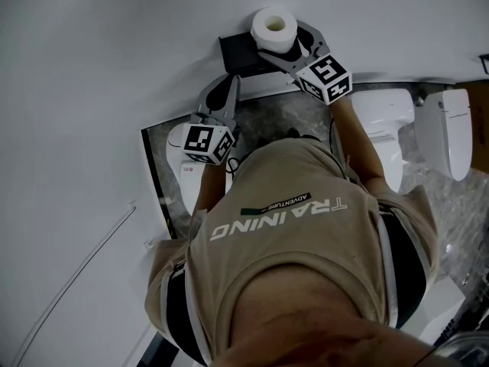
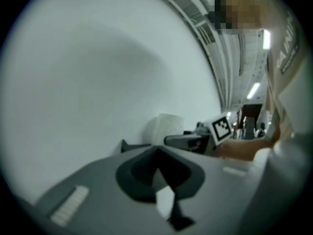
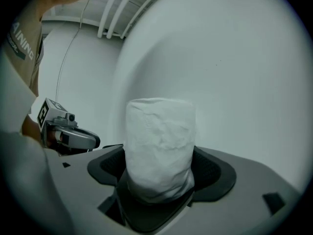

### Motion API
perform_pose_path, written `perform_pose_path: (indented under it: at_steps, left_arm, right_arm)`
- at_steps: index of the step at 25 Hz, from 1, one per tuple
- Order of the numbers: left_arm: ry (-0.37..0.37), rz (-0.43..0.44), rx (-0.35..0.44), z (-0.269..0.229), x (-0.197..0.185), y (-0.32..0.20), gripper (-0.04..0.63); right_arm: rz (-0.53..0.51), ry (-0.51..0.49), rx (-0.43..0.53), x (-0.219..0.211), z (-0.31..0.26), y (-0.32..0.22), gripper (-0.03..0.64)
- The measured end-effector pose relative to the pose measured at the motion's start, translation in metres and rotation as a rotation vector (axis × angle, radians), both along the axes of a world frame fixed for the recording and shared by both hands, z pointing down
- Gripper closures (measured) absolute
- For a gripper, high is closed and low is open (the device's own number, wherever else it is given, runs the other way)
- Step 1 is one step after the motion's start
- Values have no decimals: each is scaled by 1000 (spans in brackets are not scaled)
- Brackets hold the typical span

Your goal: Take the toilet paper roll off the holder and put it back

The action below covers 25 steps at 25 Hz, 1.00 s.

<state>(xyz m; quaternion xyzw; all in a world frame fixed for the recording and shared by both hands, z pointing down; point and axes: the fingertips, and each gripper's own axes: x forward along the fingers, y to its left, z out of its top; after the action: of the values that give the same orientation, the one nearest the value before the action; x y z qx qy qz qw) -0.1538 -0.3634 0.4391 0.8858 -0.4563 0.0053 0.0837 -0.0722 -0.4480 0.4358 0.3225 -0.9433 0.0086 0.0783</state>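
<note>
The person's tan shirt [image 1: 306, 228] says "TRAINING" in big white letters and "ADVENTURE" in small ones. The toilet paper roll [image 1: 273, 27] is right by the black holder [image 1: 238, 52] on the white wall [image 1: 114, 52], between the wide-open jaws of the right gripper [image 1: 279, 38]. The left gripper [image 1: 228, 82] has its jaws closed on nothing, and a white toilet [image 1: 386, 128] stands close by.

**White, grey and tan**

The paper roll [image 1: 273, 23] is white, its holder [image 1: 238, 52] black. The left gripper [image 1: 231, 82] and right gripper [image 1: 284, 44] are grey, with black-and-white square-patterned cubes. The shirt [image 1: 306, 235] is tan with white lettering; the floor [image 1: 267, 117] is mottled grey.
</note>
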Motion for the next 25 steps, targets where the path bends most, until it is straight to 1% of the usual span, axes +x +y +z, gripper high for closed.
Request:
perform_pose_path:
  at_steps: [5,8,14,18,22,25]
  left_arm:
    - [4,-15,6,-1,-7,0,595]
    - [0,-7,12,-3,-6,1,595]
    - [7,33,-9,5,-2,9,595]
    - [14,66,-6,7,-2,20,595]
    - [22,106,-3,13,-7,34,595]
    - [24,129,-8,19,-8,45,595]
  right_arm:
    - [13,9,5,2,1,-3,258]
    - [24,15,22,3,-2,1,258]
    - [35,-21,76,7,-24,18,258]
    - [50,-38,111,7,-38,34,258]
    - [79,-17,157,7,-47,57,258]
    - [95,-9,166,7,-45,76,258]
